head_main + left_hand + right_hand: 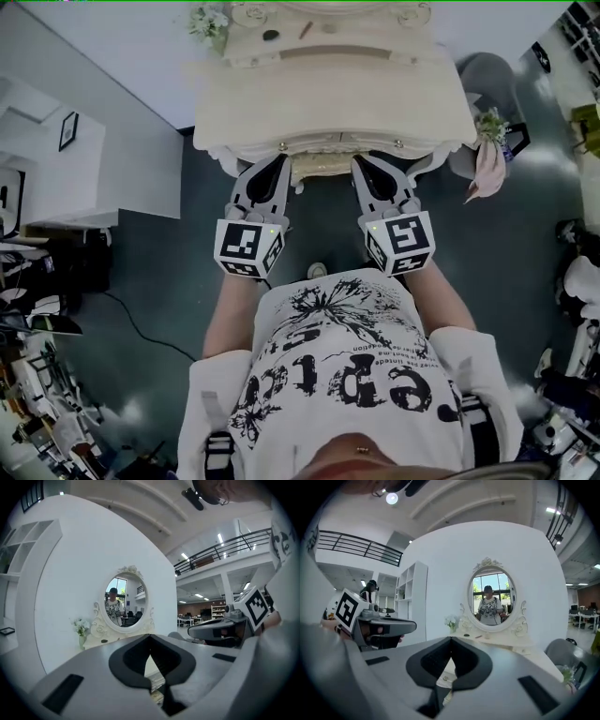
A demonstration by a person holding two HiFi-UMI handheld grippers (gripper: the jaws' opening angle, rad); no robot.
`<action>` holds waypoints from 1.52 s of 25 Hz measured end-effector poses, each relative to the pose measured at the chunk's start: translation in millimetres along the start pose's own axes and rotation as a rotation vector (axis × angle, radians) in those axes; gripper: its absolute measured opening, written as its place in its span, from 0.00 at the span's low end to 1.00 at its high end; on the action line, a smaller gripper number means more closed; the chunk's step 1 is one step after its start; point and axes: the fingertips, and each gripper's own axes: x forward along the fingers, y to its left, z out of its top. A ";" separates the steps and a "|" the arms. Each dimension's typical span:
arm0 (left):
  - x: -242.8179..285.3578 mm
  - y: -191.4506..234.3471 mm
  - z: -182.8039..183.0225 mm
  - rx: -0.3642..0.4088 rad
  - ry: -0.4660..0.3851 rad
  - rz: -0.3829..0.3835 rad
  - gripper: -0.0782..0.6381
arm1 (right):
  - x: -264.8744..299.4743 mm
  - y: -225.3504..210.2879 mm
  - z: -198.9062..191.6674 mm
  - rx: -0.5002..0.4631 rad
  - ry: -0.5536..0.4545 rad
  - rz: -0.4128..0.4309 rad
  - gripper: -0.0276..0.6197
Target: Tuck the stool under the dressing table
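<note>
The cream dressing table [328, 103] with its oval mirror [491, 597] stands straight ahead. Only the carved cream edge of the stool [323, 170] shows under the table's front, between my two grippers. My left gripper [280, 163] and right gripper [362, 163] are side by side, their tips at the table's front edge, either side of that stool edge. In the left gripper view the left gripper [150, 637] has its jaws met at the tips with nothing between them. The right gripper [451, 639] is shut and empty too. Cream carved wood shows through the gap behind each pair of jaws.
A small vase of flowers [211, 21] stands at the tabletop's back left. To the right of the table are a grey chair [487, 75] and a pink hanging item [487, 169]. White shelving [56, 159] is on the left. A cable [141, 328] crosses the dark floor.
</note>
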 end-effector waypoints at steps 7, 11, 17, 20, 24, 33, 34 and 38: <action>-16.9 0.2 30.2 0.013 -0.048 -0.025 0.14 | -12.8 -5.0 34.3 -0.029 -0.079 -0.055 0.07; -19.7 1.0 33.5 -0.044 -0.072 -0.045 0.14 | -14.9 -6.6 35.0 -0.033 -0.100 -0.076 0.07; -27.5 6.6 32.9 -0.055 -0.071 -0.038 0.14 | -15.4 1.3 41.7 0.021 -0.125 -0.068 0.07; -30.2 7.9 32.8 -0.027 -0.069 -0.022 0.14 | -13.5 6.8 41.3 0.018 -0.122 -0.059 0.07; -33.2 10.2 34.6 -0.031 -0.089 -0.010 0.14 | -11.2 12.0 38.5 -0.007 -0.116 -0.066 0.07; -37.8 17.6 28.8 -0.029 -0.082 0.001 0.14 | -12.0 18.3 37.0 -0.036 -0.137 -0.101 0.07; -39.2 18.6 28.4 -0.022 -0.080 0.003 0.14 | -11.3 20.5 36.6 -0.036 -0.137 -0.097 0.07; -44.7 20.6 25.6 -0.011 -0.074 0.005 0.14 | -9.6 28.9 35.1 -0.043 -0.132 -0.086 0.07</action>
